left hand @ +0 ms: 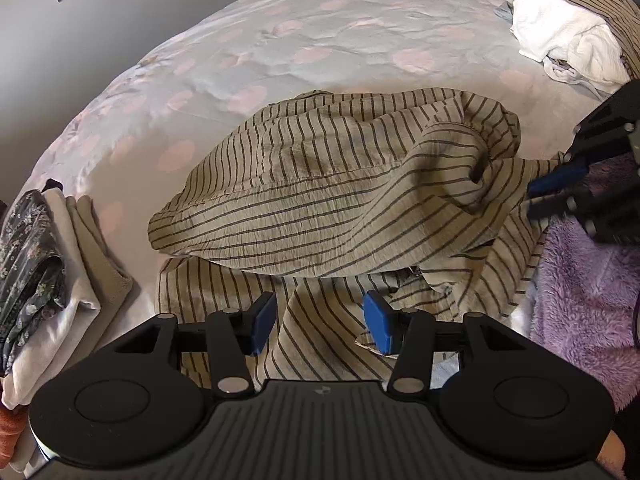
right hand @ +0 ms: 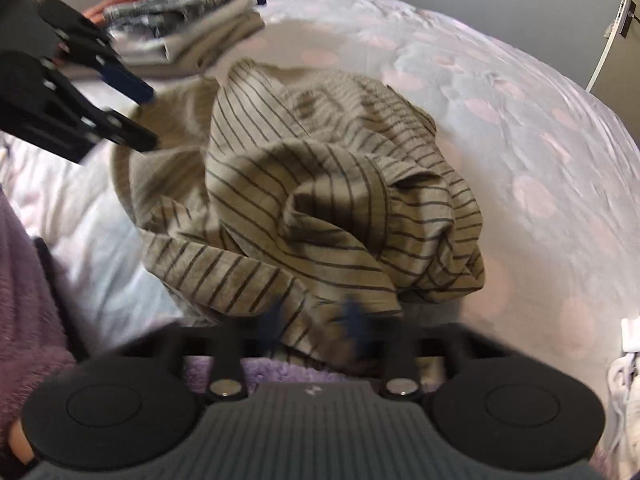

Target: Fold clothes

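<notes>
Striped beige shirt lies crumpled mid-bed (dotted cover). Right gripper pinches its fabric; left gripper hovers above the near hem, jaws spread, gripping nothing.

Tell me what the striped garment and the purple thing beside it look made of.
Striped garment: thin woven cloth, likely cotton or linen, matte; it shows fine crinkles and soft folds. Purple item: fluffy fleece or plush, by its shaggy pile.
</notes>
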The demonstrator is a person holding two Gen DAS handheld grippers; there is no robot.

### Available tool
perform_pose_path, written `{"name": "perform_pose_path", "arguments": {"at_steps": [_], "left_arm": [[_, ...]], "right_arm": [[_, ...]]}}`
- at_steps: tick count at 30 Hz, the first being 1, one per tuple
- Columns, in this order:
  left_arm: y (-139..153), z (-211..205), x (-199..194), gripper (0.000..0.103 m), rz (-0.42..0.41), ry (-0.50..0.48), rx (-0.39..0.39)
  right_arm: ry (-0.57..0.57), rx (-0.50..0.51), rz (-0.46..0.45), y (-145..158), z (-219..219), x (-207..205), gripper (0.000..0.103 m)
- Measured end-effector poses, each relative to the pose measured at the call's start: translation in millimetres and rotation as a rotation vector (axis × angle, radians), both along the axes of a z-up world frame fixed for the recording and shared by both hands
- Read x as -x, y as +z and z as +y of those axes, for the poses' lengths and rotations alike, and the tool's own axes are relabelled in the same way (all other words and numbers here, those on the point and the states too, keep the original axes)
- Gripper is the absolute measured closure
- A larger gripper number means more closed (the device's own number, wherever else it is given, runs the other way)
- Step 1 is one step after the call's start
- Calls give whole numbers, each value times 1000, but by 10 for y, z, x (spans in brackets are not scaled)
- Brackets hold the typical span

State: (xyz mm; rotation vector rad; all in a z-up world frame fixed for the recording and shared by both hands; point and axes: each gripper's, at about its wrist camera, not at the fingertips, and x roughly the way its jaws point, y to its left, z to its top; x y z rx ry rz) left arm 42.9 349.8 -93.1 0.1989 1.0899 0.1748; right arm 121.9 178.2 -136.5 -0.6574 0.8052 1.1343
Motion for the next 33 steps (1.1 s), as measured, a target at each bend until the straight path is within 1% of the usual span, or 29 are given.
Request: {"name": "perform_pose_path", "arguments": {"at_steps": [3,5,8,10,14,17,20,22,29,33], "left_arm": [[49,-41,57,57,-7,-5,-21],[59,-51,73,57,-11,-4,-27],[53,-42,45,56,-19,-7,-41],[45,-34,7,56,-26,-11,-57],[30,16,-163,57,-48,-14,-92],[18,82,-328,57,-60,-23,-103],[5,155,-502,56,-69,-33,-110],[-7,188,-620,57,-72,-49,-115],[-37,242,-1149,57,-64,-146,-133],[-7,186,-1506,56,-66,-223,-115]], "right_arm": [[-18,-41,-21,131,-50,-105,101],[-70,-89,-68,295,-104,-244,101],[-157,-161,-114,586,-192,-531,101],[-204,-188,-151,753,-245,-713,101],[-275,-207,-212,960,-334,-1015,101],[-337,-208,-244,1014,-427,-1224,102],[-397,-188,-261,960,-519,-1436,102],[-423,-171,-245,879,-577,-1552,101],[-387,-113,-133,476,-651,-1545,101],[-369,-62,-62,223,-701,-1527,101]]}}
